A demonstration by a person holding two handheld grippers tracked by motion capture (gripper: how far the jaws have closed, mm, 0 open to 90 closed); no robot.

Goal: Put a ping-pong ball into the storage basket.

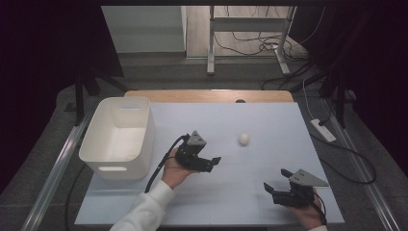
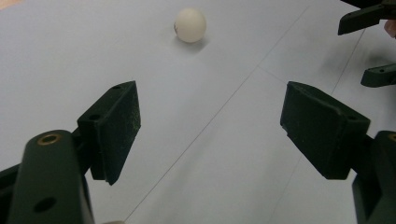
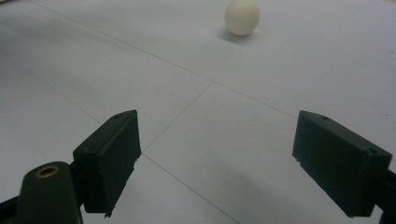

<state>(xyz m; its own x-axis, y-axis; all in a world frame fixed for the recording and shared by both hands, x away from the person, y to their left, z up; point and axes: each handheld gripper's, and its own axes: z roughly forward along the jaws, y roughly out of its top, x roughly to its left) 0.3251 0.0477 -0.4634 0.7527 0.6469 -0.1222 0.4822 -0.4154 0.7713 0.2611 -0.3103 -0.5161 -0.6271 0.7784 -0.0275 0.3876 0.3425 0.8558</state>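
A small white ball [image 1: 244, 138] lies on the pale table mat [image 1: 269, 120], right of centre. My left gripper [image 1: 214, 163], held in a hand with a white sleeve, hovers left of and nearer than the ball and points toward it. It is open, with nothing between its jaws. In the left gripper view the ball [image 2: 190, 25] sits far ahead of the open left gripper [image 2: 210, 126], and the right gripper [image 2: 369, 46] shows at the top right. My right gripper [image 1: 275, 179] is near the front right edge, open and empty. In the right gripper view the ball [image 3: 242, 17] lies far beyond the right gripper [image 3: 219, 158].
A white plastic bin [image 1: 118, 137] stands at the mat's left edge, left of my left gripper. A wooden table edge [image 1: 211, 95] runs along the back. A power strip [image 1: 323, 130] and cables lie on the floor to the right.
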